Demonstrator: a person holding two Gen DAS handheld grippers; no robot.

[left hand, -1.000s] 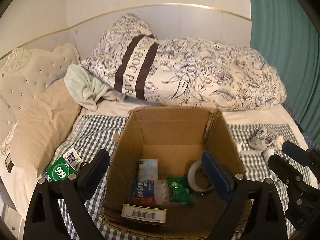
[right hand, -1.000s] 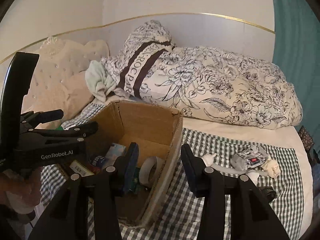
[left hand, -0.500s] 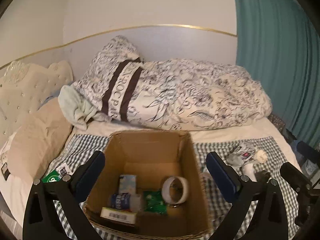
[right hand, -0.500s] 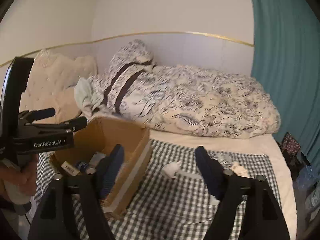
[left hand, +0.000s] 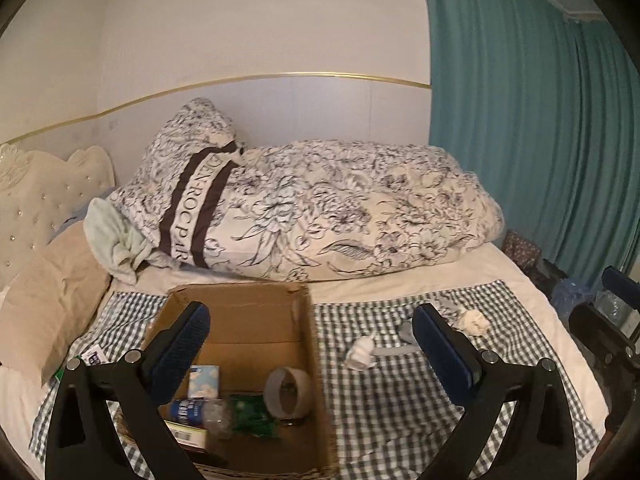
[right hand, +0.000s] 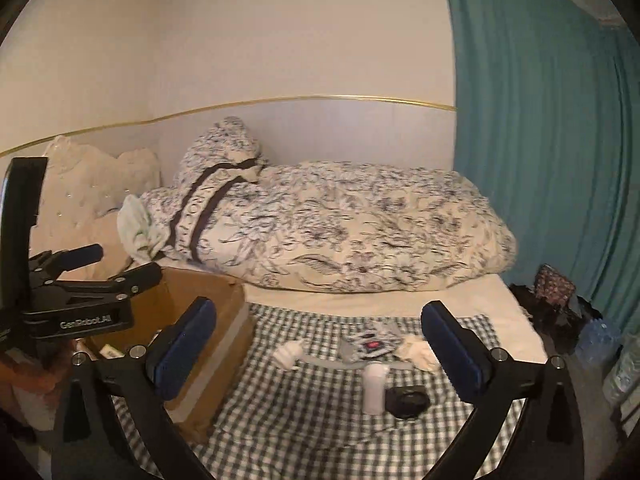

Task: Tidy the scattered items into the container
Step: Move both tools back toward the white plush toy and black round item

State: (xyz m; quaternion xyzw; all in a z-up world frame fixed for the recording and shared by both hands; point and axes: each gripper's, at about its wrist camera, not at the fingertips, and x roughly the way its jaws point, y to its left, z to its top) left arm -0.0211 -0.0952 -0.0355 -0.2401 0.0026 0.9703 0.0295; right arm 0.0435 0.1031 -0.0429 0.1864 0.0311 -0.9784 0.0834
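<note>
The cardboard box (left hand: 244, 322) sits on the checked cloth and holds a tape roll (left hand: 289, 394), a water bottle (left hand: 200, 410), a green packet (left hand: 252, 420), a tissue pack (left hand: 204, 380) and a barcoded carton (left hand: 188, 436). My left gripper (left hand: 310, 314) hangs open and empty above the box's right side. My right gripper (right hand: 319, 307) is opening, with nothing between its jaws, above loose items to the right of the box (right hand: 216, 320). These are a white lump (right hand: 288, 354), a grey pouch (right hand: 370, 346), a white bottle (right hand: 375, 386), a black round thing (right hand: 408, 400) and crumpled white paper (right hand: 418, 350).
A flowered duvet (left hand: 340, 216) and pillow lie behind the box, and a beige cushion (left hand: 48, 288) lies to its left. A small packet (left hand: 94, 356) lies on the cloth left of the box. A teal curtain (left hand: 540, 140) and bags on the floor border the bed's right side.
Both grippers have drawn back and up from the box, so more of the bed shows. The right jaws have spread wide. The left jaws stay open.
</note>
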